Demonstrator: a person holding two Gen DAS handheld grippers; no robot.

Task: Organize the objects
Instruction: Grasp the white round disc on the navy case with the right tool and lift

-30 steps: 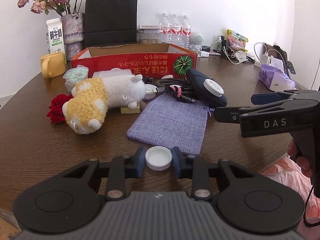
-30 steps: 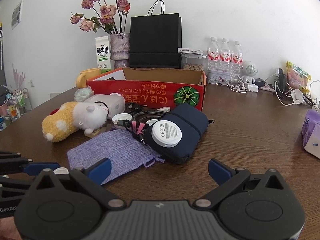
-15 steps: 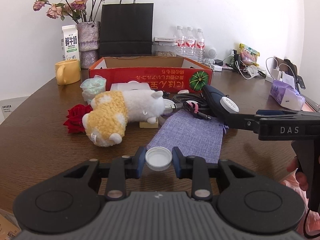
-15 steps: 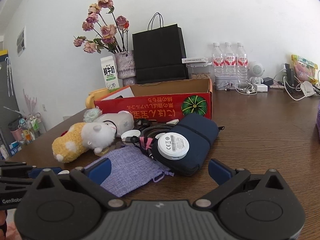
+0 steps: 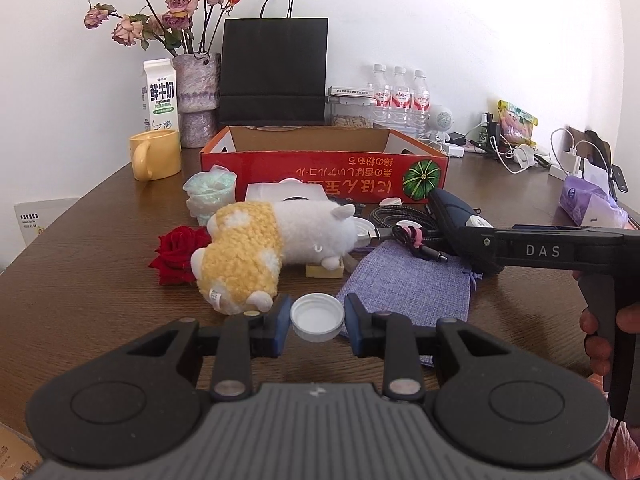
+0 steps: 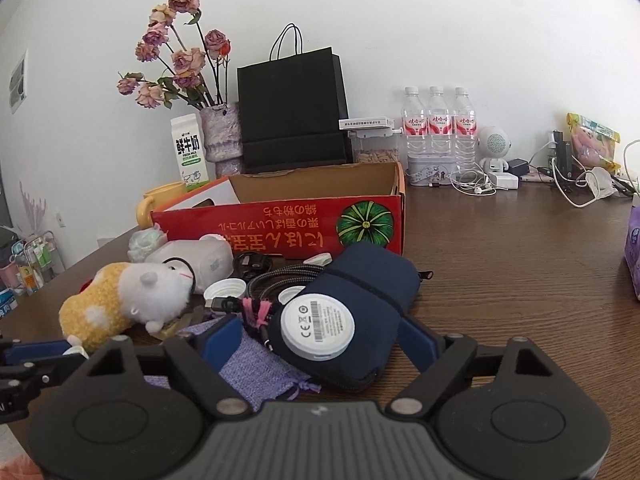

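A white bottle cap (image 5: 317, 317) sits open side up at lower centre of the left view. A navy pouch (image 6: 362, 308) lies centre in the right view, a round white disc (image 6: 317, 327) resting on it.

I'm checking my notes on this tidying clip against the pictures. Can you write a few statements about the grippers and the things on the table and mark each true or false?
1. The left gripper is clamped on a white bottle cap. True.
2. The red box is packed full of things. False: the part of its inside that shows is bare cardboard.
3. The right gripper straddles the dark blue pouch, one finger on either side. True; its jaws have just been closing and the pads do not yet press on it.
4. A white round disc lies on top of the pouch. True.
5. The plush toy stands upright. False: it lies on its side.
6. The yellow mug sits inside the box. False: it stands on the table beside it.
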